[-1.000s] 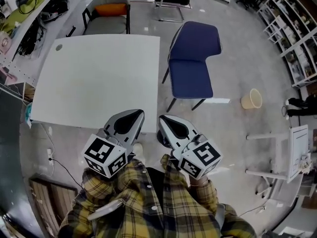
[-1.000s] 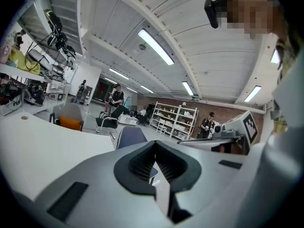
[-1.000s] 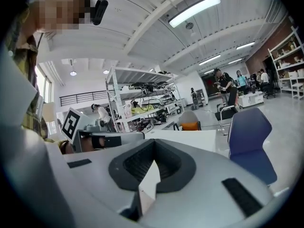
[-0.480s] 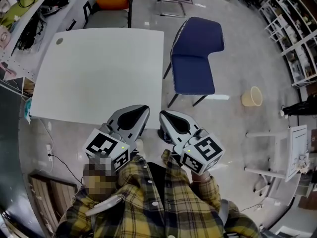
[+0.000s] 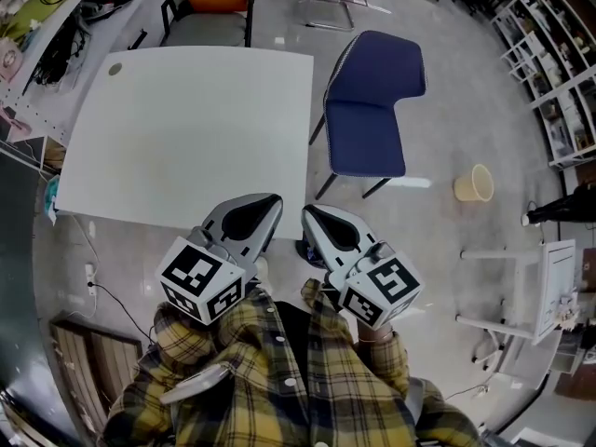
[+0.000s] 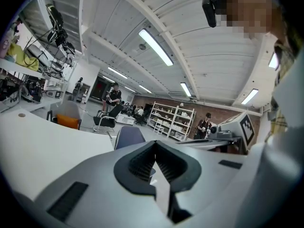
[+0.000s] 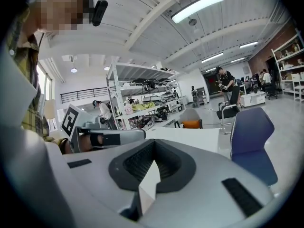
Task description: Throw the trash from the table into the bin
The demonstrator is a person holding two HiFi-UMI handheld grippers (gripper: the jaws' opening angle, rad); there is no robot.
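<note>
The white table (image 5: 186, 138) stands in front of me; its top shows only a small grey round cap (image 5: 115, 68) near the far left corner. A pale yellow bin (image 5: 473, 184) sits on the floor far to the right. My left gripper (image 5: 267, 203) and right gripper (image 5: 310, 215) are held side by side close to my body, at the table's near right corner. Both are shut with nothing between the jaws, as the left gripper view (image 6: 156, 144) and the right gripper view (image 7: 154, 145) show.
A blue chair (image 5: 368, 101) stands between the table and the bin. A grey chair with an orange cushion (image 5: 212, 1) is behind the table. Shelves (image 5: 559, 82) line the right side, cluttered benches (image 5: 47, 17) the left. A white stand (image 5: 549, 291) is at my right.
The head view has drifted slightly, so the table and chair sit a little higher in it. Both grippers stay shut in the same place.
</note>
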